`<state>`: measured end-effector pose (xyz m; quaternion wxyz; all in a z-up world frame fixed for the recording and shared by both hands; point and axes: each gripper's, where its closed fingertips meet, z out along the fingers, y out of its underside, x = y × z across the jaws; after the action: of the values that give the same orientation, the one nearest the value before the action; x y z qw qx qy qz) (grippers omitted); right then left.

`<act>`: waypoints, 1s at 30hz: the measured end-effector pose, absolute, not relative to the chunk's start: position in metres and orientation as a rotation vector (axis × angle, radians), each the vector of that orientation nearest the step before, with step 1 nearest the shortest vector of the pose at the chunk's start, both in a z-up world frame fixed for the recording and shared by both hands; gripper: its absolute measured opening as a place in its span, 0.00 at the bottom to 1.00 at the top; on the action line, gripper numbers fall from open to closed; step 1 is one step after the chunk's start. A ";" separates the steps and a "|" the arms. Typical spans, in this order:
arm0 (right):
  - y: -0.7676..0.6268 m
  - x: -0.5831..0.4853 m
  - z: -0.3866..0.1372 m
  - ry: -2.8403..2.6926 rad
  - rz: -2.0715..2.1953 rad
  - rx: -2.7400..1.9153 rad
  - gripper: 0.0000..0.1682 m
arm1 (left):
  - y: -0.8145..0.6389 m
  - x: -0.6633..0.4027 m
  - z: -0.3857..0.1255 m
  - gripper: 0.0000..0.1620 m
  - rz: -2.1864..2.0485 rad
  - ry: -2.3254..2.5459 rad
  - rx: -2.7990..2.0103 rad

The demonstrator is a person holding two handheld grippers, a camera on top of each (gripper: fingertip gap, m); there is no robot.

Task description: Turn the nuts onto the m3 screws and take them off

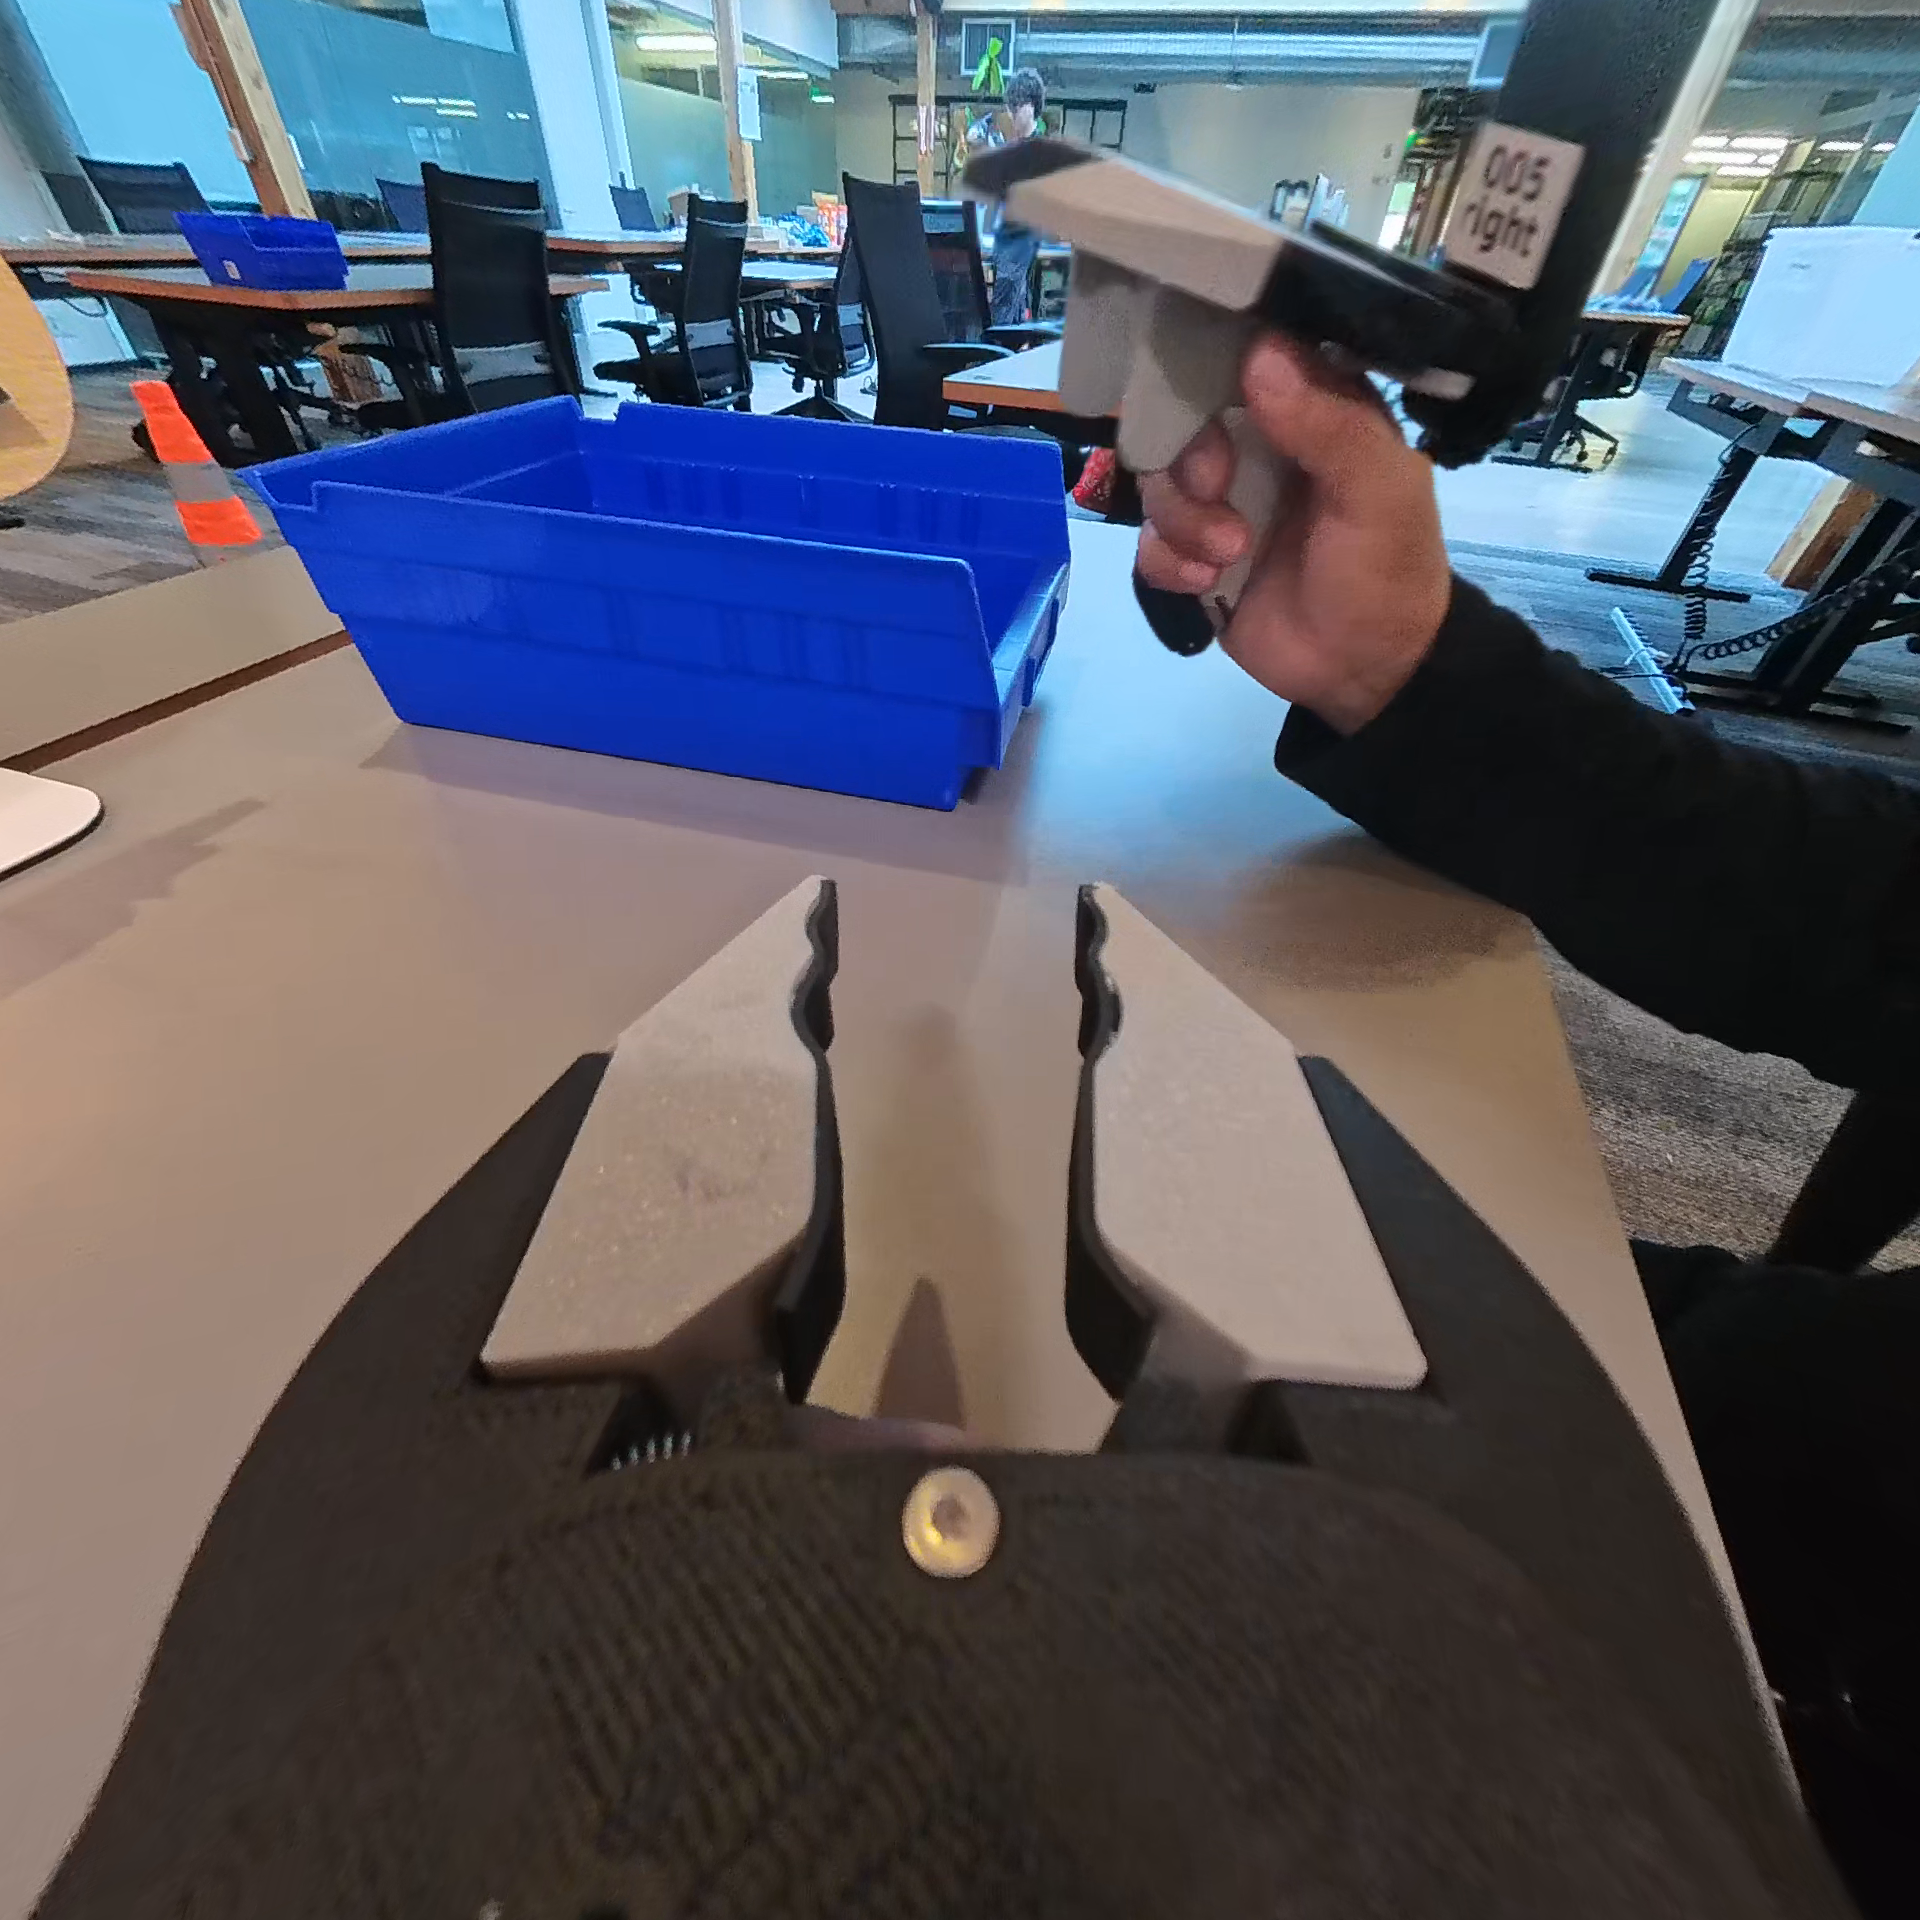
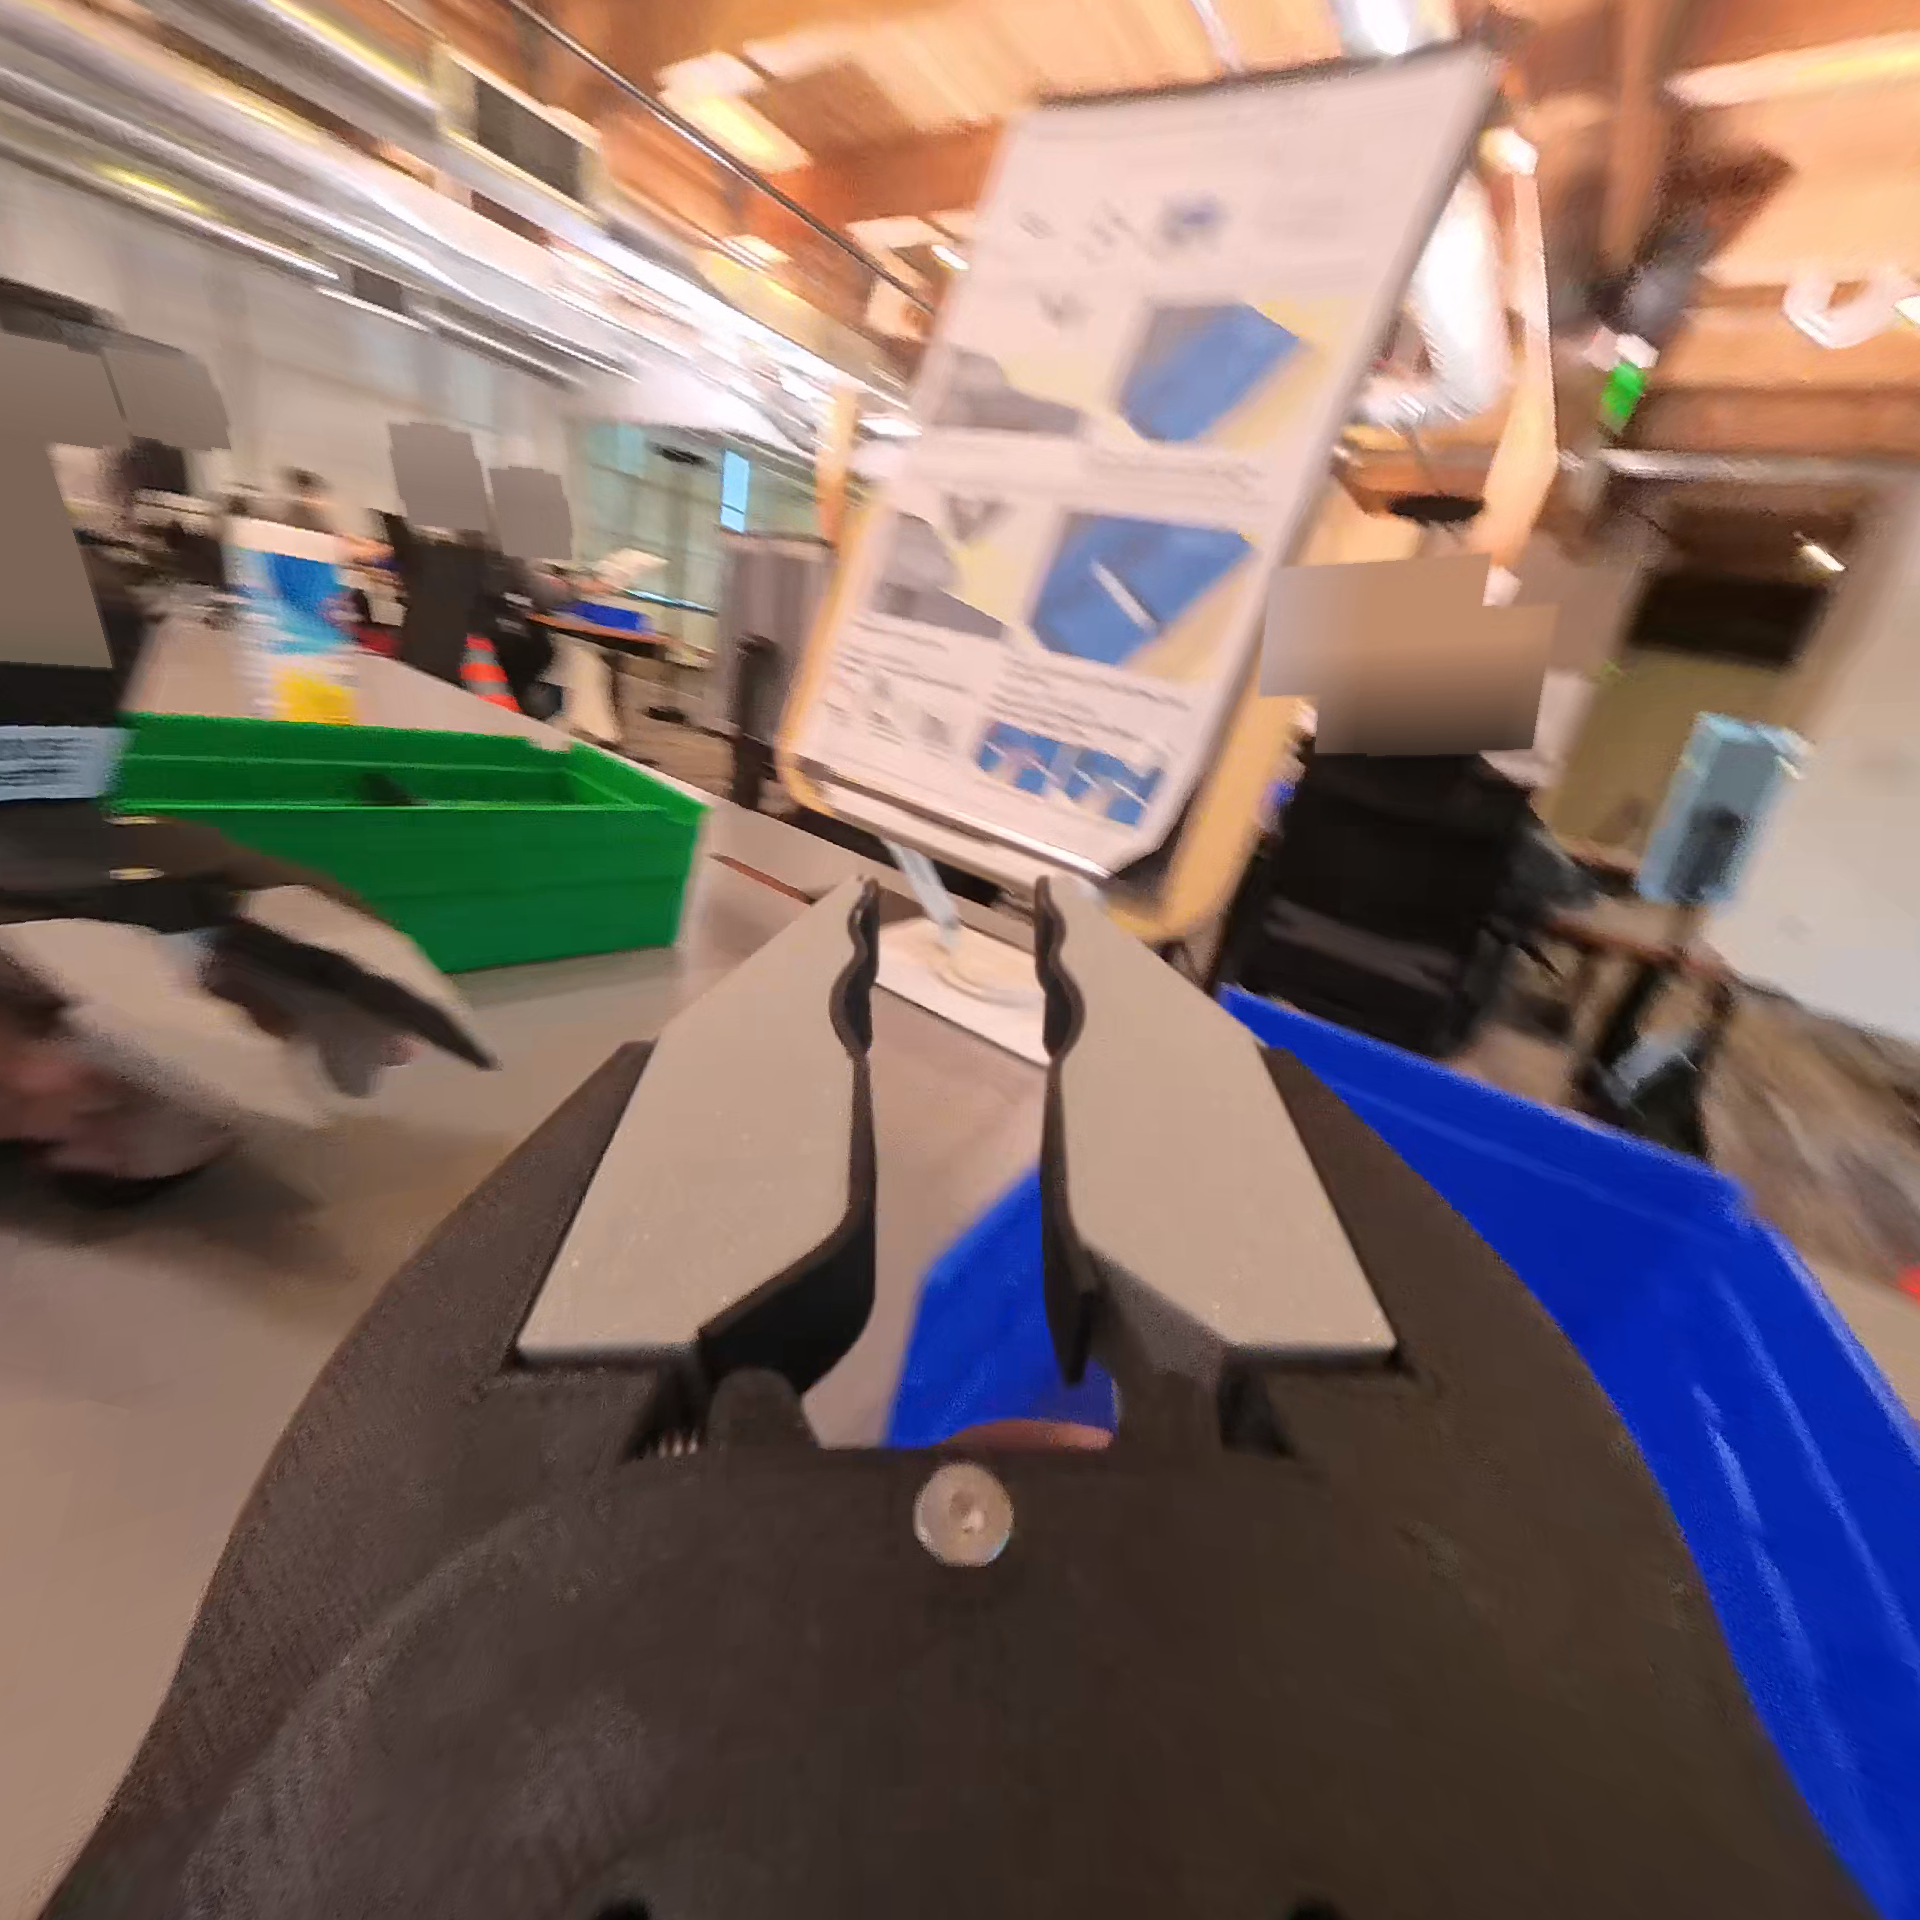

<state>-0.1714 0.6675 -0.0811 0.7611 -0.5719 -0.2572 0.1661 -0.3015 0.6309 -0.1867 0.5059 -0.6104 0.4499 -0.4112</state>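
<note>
In the left wrist view the left claw (image 1: pixel 954 914) hangs apart and empty over the grey counter (image 1: pixel 416 987) near the blue bin (image 1: pixel 665 644), likely where the unseen nuts and screws wait, while the right wrist view shows the right claw (image 2: pixel 954 914) apart and empty above that bin (image 2: pixel 1558 1247), maybe ready to reach in.

Grey table (image 1: pixel 312 1039): blue bin (image 1: pixel 665 623), green bin (image 2: pixel 436 842), sign stand (image 2: pixel 966 966).

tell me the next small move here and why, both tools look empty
Probably bring the right tool down toward the blue bin. Both tools are open and hold nothing, the left tool low over the grey table, the right raised near the bin. No nuts or screws show on the table, and the bin's inside is hidden, so they may lie there.
</note>
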 end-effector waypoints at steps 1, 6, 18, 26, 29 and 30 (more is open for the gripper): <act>0.657 -0.187 -0.079 -0.627 0.391 -1.201 0.16 | 0.632 -0.302 -0.187 0.27 -0.995 1.082 -1.475; 0.627 -0.267 -0.113 -0.971 0.570 -1.223 0.16 | 0.634 -0.303 -0.186 0.27 -1.005 1.071 -1.482; 0.657 -0.306 -0.259 -1.247 0.337 -1.820 0.25 | 0.639 -0.306 -0.185 0.27 -0.986 1.052 -1.477; 0.670 -0.295 -0.247 -1.068 0.457 -1.870 0.27 | 0.648 -0.313 -0.180 0.30 -0.987 1.011 -1.452; 0.670 -0.295 -0.247 -1.058 0.472 -1.872 0.27 | 0.647 -0.313 -0.179 0.30 -0.973 1.031 -1.425; 0.670 -0.295 -0.247 -1.062 0.473 -1.873 0.27 | 0.647 -0.313 -0.179 0.30 -0.963 1.042 -1.412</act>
<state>-0.2952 0.6700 -0.2471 0.4514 -0.7581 -0.4300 0.1913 -0.3130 0.6471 -0.1787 0.5397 -0.5939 0.4382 -0.4049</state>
